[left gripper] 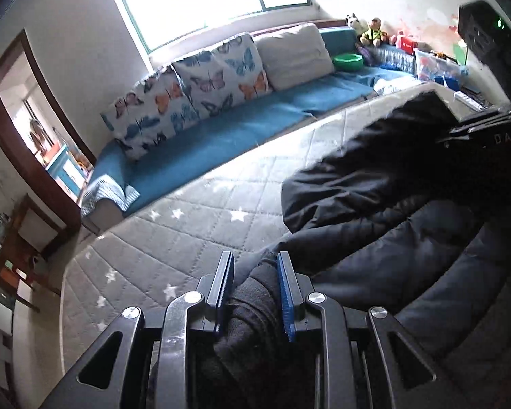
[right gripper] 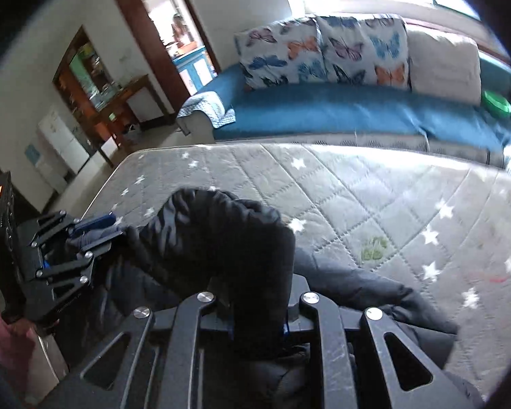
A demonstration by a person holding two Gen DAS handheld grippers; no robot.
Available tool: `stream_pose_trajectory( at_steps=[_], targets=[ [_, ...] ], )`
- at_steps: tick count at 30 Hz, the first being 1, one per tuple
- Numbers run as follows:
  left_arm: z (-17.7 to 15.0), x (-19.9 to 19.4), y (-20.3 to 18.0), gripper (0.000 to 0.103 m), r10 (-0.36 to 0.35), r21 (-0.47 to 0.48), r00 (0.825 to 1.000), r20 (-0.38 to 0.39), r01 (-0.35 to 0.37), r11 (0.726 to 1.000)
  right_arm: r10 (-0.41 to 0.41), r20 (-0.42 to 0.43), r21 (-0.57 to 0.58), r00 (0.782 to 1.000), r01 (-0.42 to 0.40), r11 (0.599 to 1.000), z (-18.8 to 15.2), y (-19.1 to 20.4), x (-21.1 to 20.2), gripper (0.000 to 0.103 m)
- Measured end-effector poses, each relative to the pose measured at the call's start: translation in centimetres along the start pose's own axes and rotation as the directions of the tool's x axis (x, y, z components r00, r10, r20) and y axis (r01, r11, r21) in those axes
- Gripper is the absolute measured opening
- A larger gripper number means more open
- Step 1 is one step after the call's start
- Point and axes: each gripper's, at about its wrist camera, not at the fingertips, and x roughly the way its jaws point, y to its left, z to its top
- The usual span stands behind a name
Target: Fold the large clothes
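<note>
The black padded jacket (left gripper: 391, 204) lay bunched on the near part of the grey quilted mattress (left gripper: 187, 211). The left gripper (left gripper: 255, 293) and right gripper (right gripper: 255, 310) each pinched its fabric. It looked soft, bulky, slippery; better to grip at seams or hem.

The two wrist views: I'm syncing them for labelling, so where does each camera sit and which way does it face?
Left wrist view: on the left gripper, looking down its fingers at the black jacket it pinches; the right gripper shows.
Right wrist view: on the right gripper, clamping the jacket; the left gripper shows.
Shared: jacket, star-quilted mattress, blue sofa, butterfly cushions.
</note>
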Motion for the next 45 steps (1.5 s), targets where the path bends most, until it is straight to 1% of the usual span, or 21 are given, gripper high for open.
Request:
stream_pose_trajectory(
  at_steps=[1, 2, 4, 5, 6, 8, 10, 12, 14, 16, 18, 21, 26, 28, 29, 33, 36, 37, 42, 45],
  targets=[
    [-0.1, 1.1, 0.0, 0.028, -0.008, -0.004, 1.0, -0.013, 0.007, 1.0, 0.004, -0.008, 0.017, 1.0, -0.004, 1.0, -0.1, -0.4, 0.3, 0.022],
    [0.0, 2.9, 1.1, 0.029, -0.018, -0.005, 0.999, -0.028, 0.018, 1.0, 0.011, -0.016, 0.044, 1.0, -0.01, 0.999, -0.4, -1.2, 0.9, 0.025],
    [-0.2, 4.8, 0.7, 0.032, -0.02, -0.006, 0.998, -0.055, 0.02, 1.0, 0.016, -0.023, 0.077, 1.0, -0.014, 0.997, -0.9, -2.1, 1.5, 0.031],
    [-0.7, 6.6, 1.3, 0.033, -0.024, -0.007, 0.997, -0.068, 0.024, 1.0, 0.015, -0.028, 0.1, 1.0, -0.012, 0.995, -1.2, -2.6, 1.8, 0.034],
    [-0.8, 7.4, 1.1, 0.034, -0.026, -0.013, 0.996, -0.08, 0.025, 1.0, 0.02, -0.037, 0.122, 0.999, -0.015, 0.992, -1.5, -3.2, 2.3, 0.036],
    [-1.7, 9.6, 2.3, 0.036, -0.031, -0.023, 0.995, -0.09, 0.029, 0.999, 0.02, -0.053, 0.151, 0.998, -0.012, 0.988, -1.5, -3.8, 3.0, 0.037],
    [-2.4, 10.4, 2.5, 0.038, -0.04, -0.044, 0.995, -0.092, 0.036, 0.998, 0.016, -0.06, 0.16, 0.998, -0.007, 0.987, -1.8, -4.0, 3.4, 0.038],
    [-3.2, 11.3, 3.3, 0.04, -0.058, -0.071, 0.994, -0.092, 0.051, 0.996, 0.005, -0.045, 0.147, 0.999, 0.001, 0.989, -2.2, -3.7, 3.3, 0.04],
    [-3.4, 12.0, 4.0, 0.042, -0.062, -0.085, 0.993, -0.099, 0.054, 0.995, 0.018, -0.03, 0.155, 0.999, -0.013, 0.988, -2.3, -3.9, 3.3, 0.041],
    [-3.5, 11.7, 4.1, 0.043, -0.045, -0.076, 0.994, -0.095, 0.038, 0.996, 0.045, -0.007, 0.173, 0.999, -0.043, 0.984, -2.6, -4.4, 3.0, 0.041],
    [-3.5, 12.3, 3.6, 0.044, -0.016, -0.053, 0.996, -0.091, 0.011, 0.999, 0.059, 0.01, 0.185, 0.998, -0.06, 0.981, -2.8, -4.7, 2.8, 0.041],
    [-3.5, 12.3, 3.4, 0.046, -0.019, -0.062, 0.996, -0.093, 0.013, 0.998, 0.065, 0.017, 0.185, 0.998, -0.067, 0.98, -2.5, -4.8, 3.0, 0.042],
    [-3.4, 12.1, 3.9, 0.061, -0.019, -0.105, 0.994, -0.103, 0.008, 0.994, 0.076, 0.012, 0.188, 0.997, -0.077, 0.979, -1.9, -5.0, 3.5, 0.044],
    [-3.4, 12.1, 4.1, 0.067, -0.007, -0.116, 0.994, -0.108, -0.005, 0.993, 0.078, 0.012, 0.19, 0.997, -0.079, 0.979, -1.8, -4.9, 3.5, 0.044],
    [-3.3, 12.0, 4.1, 0.069, 0.0, -0.118, 0.994, -0.11, -0.013, 0.993, 0.074, 0.011, 0.187, 0.997, -0.074, 0.979, -1.8, -4.7, 3.4, 0.044],
    [-3.2, 12.1, 4.2, 0.074, 0.02, -0.118, 0.993, -0.114, -0.033, 0.992, 0.039, -0.002, 0.169, 0.999, -0.039, 0.985, -1.6, -4.4, 3.4, 0.045],
    [-3.2, 12.3, 4.1, 0.078, 0.034, -0.114, 0.993, -0.117, -0.048, 0.992, -0.033, -0.017, 0.132, 0.999, 0.035, 0.991, -1.3, -3.4, 3.2, 0.051],
    [-3.2, 12.3, 4.1, 0.078, 0.036, -0.112, 0.992, -0.118, -0.05, 0.992, -0.053, -0.014, 0.117, 0.998, 0.055, 0.992, -1.3, -3.0, 2.9, 0.051],
    [-3.1, 12.5, 4.1, 0.082, 0.048, -0.111, 0.991, -0.123, -0.062, 0.992, -0.085, 0.003, 0.054, 0.996, 0.084, 0.995, -1.0, -1.1, 1.1, 0.052],
    [-3.1, 12.6, 4.0, 0.083, 0.057, -0.107, 0.99, -0.125, -0.071, 0.992, -0.107, 0.031, -0.018, 0.994, 0.107, 0.994, -1.4, 0.7, -0.4, 0.056]
  ],
)
